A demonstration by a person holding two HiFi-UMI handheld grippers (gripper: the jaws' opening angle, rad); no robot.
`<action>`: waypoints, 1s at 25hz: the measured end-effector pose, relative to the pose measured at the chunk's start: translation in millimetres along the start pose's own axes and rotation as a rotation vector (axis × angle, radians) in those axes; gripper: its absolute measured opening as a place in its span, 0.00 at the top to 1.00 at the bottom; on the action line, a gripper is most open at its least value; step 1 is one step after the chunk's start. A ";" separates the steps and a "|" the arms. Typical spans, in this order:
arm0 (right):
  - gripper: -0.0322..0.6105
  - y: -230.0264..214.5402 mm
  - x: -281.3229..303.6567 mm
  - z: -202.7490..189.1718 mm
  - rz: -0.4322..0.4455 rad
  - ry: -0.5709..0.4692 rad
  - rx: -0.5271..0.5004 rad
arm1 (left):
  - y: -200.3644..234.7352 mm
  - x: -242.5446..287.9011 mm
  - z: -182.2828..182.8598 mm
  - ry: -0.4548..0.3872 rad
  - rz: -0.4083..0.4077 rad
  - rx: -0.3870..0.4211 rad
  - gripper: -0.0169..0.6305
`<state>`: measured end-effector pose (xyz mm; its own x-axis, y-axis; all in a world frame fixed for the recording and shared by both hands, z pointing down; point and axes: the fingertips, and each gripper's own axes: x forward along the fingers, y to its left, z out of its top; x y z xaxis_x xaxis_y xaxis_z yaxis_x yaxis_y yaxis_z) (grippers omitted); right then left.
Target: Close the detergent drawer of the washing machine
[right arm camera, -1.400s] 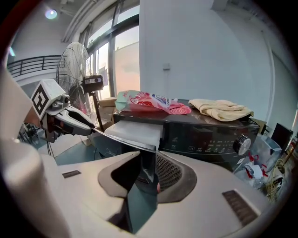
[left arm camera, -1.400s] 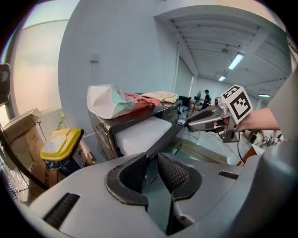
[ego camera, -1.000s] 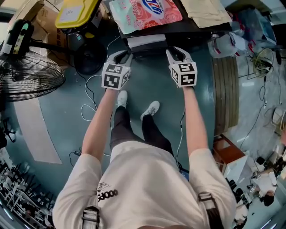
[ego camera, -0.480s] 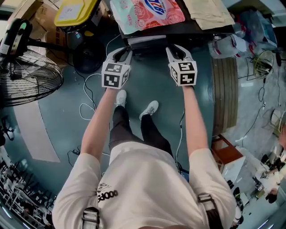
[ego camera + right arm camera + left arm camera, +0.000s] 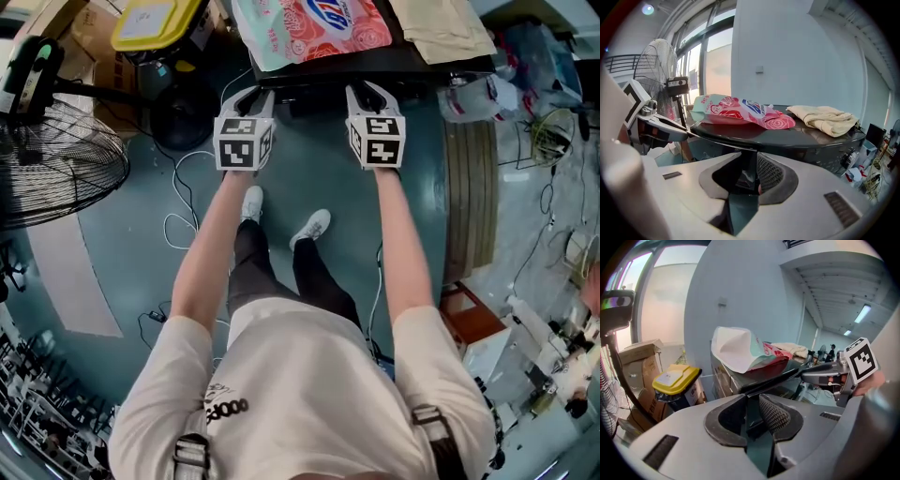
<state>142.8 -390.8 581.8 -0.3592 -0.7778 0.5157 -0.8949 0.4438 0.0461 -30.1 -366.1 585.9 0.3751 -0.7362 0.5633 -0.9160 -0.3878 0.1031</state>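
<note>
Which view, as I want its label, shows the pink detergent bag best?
Right gripper view: the detergent bag lies whole on the machine top. Head view crops it at the frame edge; left gripper view shows mainly its pale end.

Your head view cuts off the detergent bag (image 5: 314, 26) and cloth (image 5: 441, 23) at its top edge; the washing machine's (image 5: 412, 67) front is hidden.

You're standing on glossy teal floor (image 5: 319, 178); black wire-cage pedestal fan (image 5: 56, 159) on your left, pale wall (image 5: 797, 47) ahead, tall windows (image 5: 717, 61), ceiling strip lights (image 5: 862, 314).
</note>
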 end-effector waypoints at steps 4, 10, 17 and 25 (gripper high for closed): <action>0.82 -4.6 3.6 1.6 -0.024 -0.027 0.052 | 5.7 3.5 3.3 -0.007 -0.027 -0.028 0.80; 0.81 -5.5 5.8 0.8 -0.009 -0.047 0.067 | 9.5 5.3 3.3 -0.029 -0.053 -0.043 0.76; 0.80 -8.0 7.5 0.9 -0.012 -0.047 0.099 | 6.4 7.2 5.0 -0.049 -0.056 -0.051 0.79; 0.80 -8.9 9.5 0.5 -0.012 -0.037 0.138 | 6.9 8.2 5.7 -0.056 -0.038 -0.065 0.79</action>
<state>147.2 -402.3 585.9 -0.3553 -0.7999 0.4837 -0.9263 0.3708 -0.0673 -32.5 -378.0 586.5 0.4151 -0.7523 0.5115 -0.9077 -0.3803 0.1772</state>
